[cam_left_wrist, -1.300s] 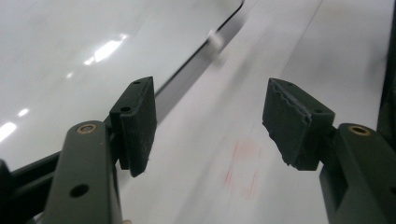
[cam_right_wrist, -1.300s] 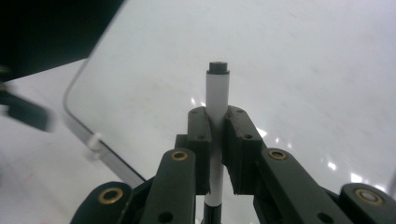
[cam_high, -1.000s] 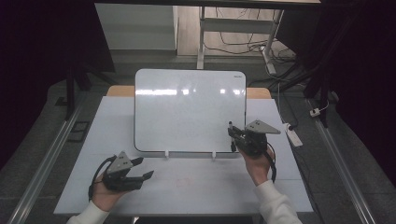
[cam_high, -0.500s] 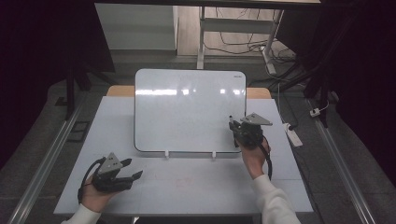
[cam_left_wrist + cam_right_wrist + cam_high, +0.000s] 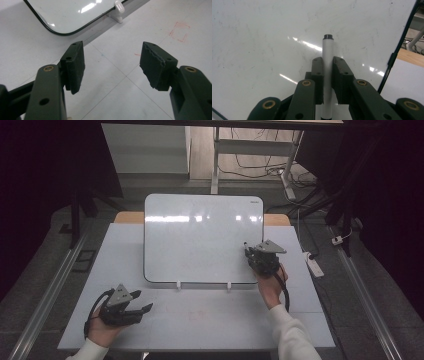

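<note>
A white marker (image 5: 328, 57) with a dark tip stands straight up between the jaws of my right gripper (image 5: 328, 62), which is shut on its barrel. In the high view my right gripper (image 5: 250, 254) is at the lower right part of the whiteboard (image 5: 200, 237), marker tip (image 5: 246, 244) close to its face. The board stands tilted on two white feet (image 5: 177, 285) on the table. My left gripper (image 5: 141, 301) lies at the table's front left, jaws open and nothing between them (image 5: 112, 65). The board's bottom corner (image 5: 70, 12) lies ahead of it.
The white table top (image 5: 210, 315) stretches in front of the board, with faint red marks (image 5: 178, 31) on it. A white power strip (image 5: 312, 262) lies off the right edge. A wooden surface (image 5: 277, 219) shows behind the board, and metal rails (image 5: 45, 295) flank the table.
My right gripper with the marker has shifted slightly left and farther up the picture, closer to the board. My left gripper has slid a little to the left on the table.
</note>
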Demonstrator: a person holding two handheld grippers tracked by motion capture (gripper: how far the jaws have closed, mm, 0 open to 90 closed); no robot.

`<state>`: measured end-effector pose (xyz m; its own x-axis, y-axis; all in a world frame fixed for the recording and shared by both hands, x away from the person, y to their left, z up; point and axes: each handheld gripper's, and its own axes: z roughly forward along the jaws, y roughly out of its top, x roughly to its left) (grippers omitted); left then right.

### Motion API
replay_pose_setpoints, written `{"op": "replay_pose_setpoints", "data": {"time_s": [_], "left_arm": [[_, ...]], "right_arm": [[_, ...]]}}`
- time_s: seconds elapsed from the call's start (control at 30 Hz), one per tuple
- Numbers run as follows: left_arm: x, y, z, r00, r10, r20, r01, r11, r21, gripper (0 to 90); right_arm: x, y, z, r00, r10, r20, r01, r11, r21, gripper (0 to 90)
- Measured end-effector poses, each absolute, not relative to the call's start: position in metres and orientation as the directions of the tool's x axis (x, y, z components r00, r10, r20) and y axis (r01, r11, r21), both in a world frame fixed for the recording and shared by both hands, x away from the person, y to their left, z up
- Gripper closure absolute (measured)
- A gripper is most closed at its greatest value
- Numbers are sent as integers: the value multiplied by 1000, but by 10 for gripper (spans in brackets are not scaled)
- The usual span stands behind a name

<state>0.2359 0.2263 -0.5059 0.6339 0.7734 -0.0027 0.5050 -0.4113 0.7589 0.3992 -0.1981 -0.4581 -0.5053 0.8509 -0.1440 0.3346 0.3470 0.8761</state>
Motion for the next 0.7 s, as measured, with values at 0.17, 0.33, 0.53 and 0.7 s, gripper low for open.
{"op": "replay_pose_setpoints", "data": {"time_s": [0.17,0.33,0.53,0.7], "left_arm": [[236,226,-506,633,774,-2,505,-410,760,376],[235,226,-506,635,773,-1,503,-412,760,380],[236,229,-506,630,776,-8,505,-402,764,380],[238,232,-507,618,786,-23,515,-383,767,366]], "right_arm": [[400,-197,-458,-513,844,-156,319,356,878,746],[399,-196,-456,-519,838,-166,300,361,883,667],[391,-205,-447,-549,822,-152,263,342,902,515],[383,-218,-446,-603,788,-128,253,340,906,430]]}}
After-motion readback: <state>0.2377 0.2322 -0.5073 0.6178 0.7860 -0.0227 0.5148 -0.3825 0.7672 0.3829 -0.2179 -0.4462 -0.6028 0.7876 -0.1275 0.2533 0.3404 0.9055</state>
